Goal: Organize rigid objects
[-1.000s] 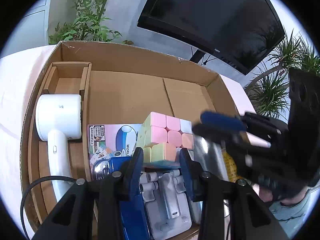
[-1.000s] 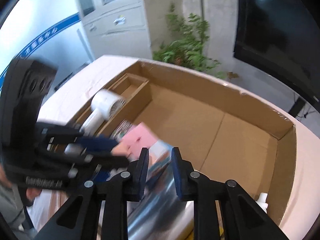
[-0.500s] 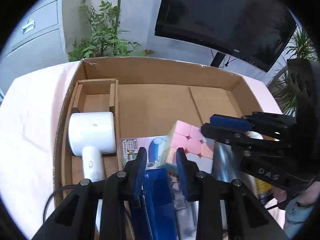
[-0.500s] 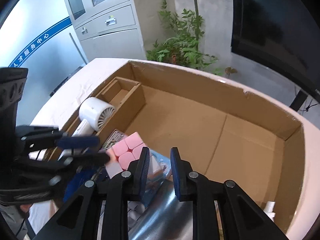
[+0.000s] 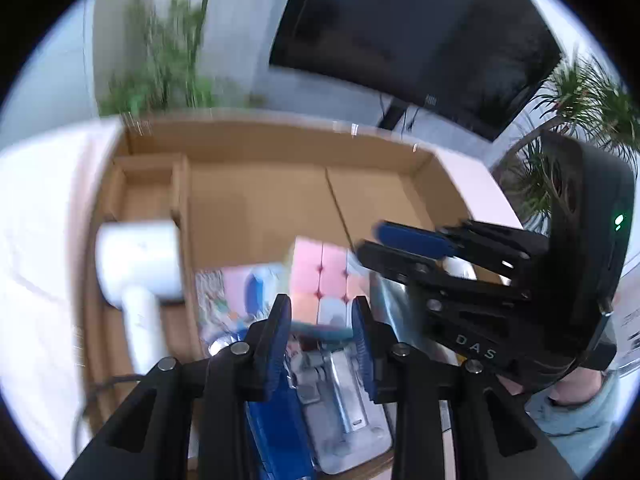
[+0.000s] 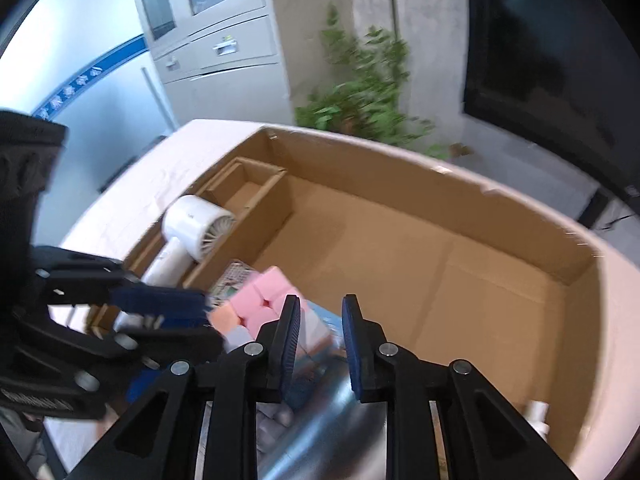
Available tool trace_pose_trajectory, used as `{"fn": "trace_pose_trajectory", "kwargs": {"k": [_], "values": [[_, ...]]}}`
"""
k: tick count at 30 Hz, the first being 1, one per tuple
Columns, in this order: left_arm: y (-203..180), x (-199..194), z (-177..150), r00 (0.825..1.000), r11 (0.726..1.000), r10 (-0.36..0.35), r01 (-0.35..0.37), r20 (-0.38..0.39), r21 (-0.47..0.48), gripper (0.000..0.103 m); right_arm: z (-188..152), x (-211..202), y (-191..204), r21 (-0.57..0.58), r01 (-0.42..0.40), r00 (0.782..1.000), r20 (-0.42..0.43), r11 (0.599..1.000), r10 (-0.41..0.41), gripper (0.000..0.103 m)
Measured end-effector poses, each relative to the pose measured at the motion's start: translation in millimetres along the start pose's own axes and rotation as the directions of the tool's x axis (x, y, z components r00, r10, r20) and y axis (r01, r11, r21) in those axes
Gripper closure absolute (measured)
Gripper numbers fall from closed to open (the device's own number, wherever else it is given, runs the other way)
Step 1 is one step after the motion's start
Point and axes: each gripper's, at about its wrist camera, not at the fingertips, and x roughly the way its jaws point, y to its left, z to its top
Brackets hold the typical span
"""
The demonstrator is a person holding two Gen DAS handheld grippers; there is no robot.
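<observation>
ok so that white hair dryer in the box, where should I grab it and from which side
Best bet is the handle, from straight above. The hair dryer lies flat in the narrow side compartment of the cardboard box, its barrel looks too wide for the jaws, and the divider wall blocks any sideways approach.

Motion blur smears the pastel cube [image 5: 320,276] and leaflet [image 5: 236,292], while the silver sheet [image 6: 320,420] runs off the bottom edge.

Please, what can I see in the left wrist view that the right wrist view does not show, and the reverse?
Only the left wrist view shows the palm plant and a light blue sleeve. Only the right wrist view shows the grey cabinet. Both show the cardboard box, the white hair dryer in its side compartment, and the pastel cube.
</observation>
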Motion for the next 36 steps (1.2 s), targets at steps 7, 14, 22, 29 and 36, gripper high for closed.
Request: {"fn": "trace_pose_trajectory", "kwargs": {"k": [7, 14, 22, 29, 36], "values": [[-51, -118, -72, 0.815, 0.914, 0.298, -0.394, 0.498, 0.098, 0.001, -73, -123, 23, 0.141, 0.169, 0.925, 0.320, 0.975, -0.206, 0.000], [-69, -127, -155, 0.797, 0.900, 0.423, -0.425, 0.430, -0.098, 0.001, -173, -140, 84, 0.213, 0.237, 0.914, 0.282, 0.948, -0.292, 0.000], [-106, -130, -213, 0.800, 0.901, 0.429, -0.414, 0.421, -0.131, 0.001, -226, -167, 103, 0.271, 0.314, 0.892, 0.246, 0.910, -0.381, 0.001], [-121, -139, -220, 0.797, 0.905, 0.419, -0.405, 0.435, -0.130, 0.001, -246, -203, 105, 0.284, 0.331, 0.872, 0.273, 0.900, -0.407, 0.001], [-119, -137, -217, 0.805, 0.906, 0.416, -0.404, 0.423, -0.123, 0.001, -253, -211, 111, 0.278, 0.333, 0.873, 0.269, 0.901, -0.406, 0.001]]}}
